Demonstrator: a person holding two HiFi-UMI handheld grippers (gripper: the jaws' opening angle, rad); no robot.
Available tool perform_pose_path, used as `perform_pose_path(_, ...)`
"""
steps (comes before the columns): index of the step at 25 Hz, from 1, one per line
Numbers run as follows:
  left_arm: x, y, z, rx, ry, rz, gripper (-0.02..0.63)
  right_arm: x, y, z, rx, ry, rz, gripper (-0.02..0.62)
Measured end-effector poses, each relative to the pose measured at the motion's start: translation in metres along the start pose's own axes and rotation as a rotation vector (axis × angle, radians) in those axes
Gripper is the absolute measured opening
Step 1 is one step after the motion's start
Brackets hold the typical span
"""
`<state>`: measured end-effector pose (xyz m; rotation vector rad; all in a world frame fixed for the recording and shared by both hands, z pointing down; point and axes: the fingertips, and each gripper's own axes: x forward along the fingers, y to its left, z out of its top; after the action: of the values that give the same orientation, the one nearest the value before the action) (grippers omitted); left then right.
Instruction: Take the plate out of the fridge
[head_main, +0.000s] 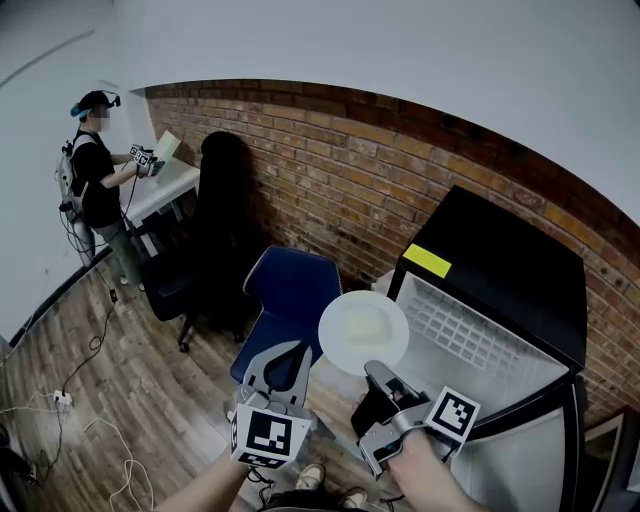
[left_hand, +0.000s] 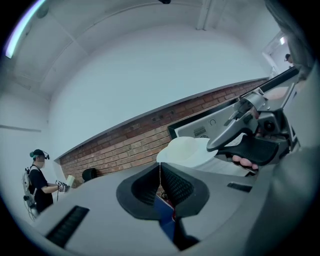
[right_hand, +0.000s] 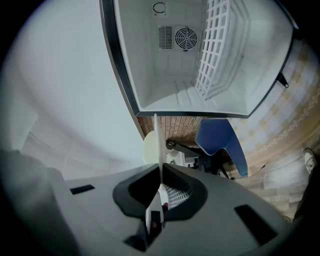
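Your right gripper (head_main: 379, 373) has its fingers clamped on the rim of the white plate (head_main: 363, 331). In the right gripper view the plate (right_hand: 156, 134) runs edge-on as a thin white line straight up out of the pinch. The plate is out of the fridge (head_main: 508, 262), held in the air in front of the open compartment and above the blue chair (head_main: 295, 292). Fridge door open; the pale interior (right_hand: 150, 65) shows, with a white wire shelf (right_hand: 216, 47) and a round fan vent (right_hand: 186, 37) on the back wall. Your left gripper (head_main: 290, 352) hangs just beside the right one, lower left of the plate and not touching it. Its fingers are together with nothing between them; in the left gripper view the two pads (left_hand: 176, 184) meet along a narrow seam, with the plate (left_hand: 186, 150) beyond. A red brick wall (head_main: 320, 170) stands behind the fridge and chair, a wooden floor (head_main: 130, 380) below. Far left, another person (head_main: 95, 180) stands at a white desk (head_main: 170, 180), holding grippers of their own.
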<state>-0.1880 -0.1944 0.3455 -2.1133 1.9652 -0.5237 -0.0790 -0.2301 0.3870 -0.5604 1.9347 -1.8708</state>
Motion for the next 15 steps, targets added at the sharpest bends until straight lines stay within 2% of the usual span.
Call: perform_pose_path(15,-0.016,0.008,-0.028,-0.026,0.06,0.051,0.018,0.009,-0.031,-0.024,0.017,0.084,-0.039,0.034)
